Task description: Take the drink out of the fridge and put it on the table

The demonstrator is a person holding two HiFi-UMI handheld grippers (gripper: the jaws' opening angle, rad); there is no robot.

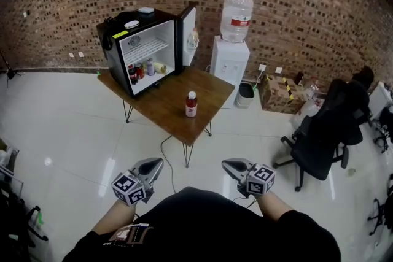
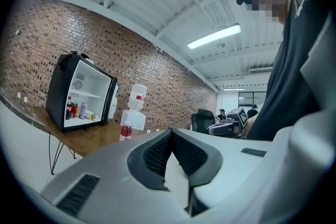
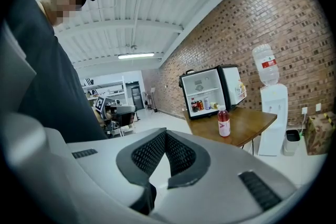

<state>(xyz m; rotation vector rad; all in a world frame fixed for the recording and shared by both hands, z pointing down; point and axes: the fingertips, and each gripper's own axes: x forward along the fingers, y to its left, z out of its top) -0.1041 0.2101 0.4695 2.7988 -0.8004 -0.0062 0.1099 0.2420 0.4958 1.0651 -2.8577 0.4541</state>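
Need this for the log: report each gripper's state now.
Left gripper: closed, holding nothing.
Right gripper: closed, holding nothing.

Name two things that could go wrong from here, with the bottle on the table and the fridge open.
1. The red bottle stands upright fairly near the front edge of the table; a bump to the table might tip it off.
2. The fridge door is open, so the drinks inside may warm, and someone passing could knock the door.
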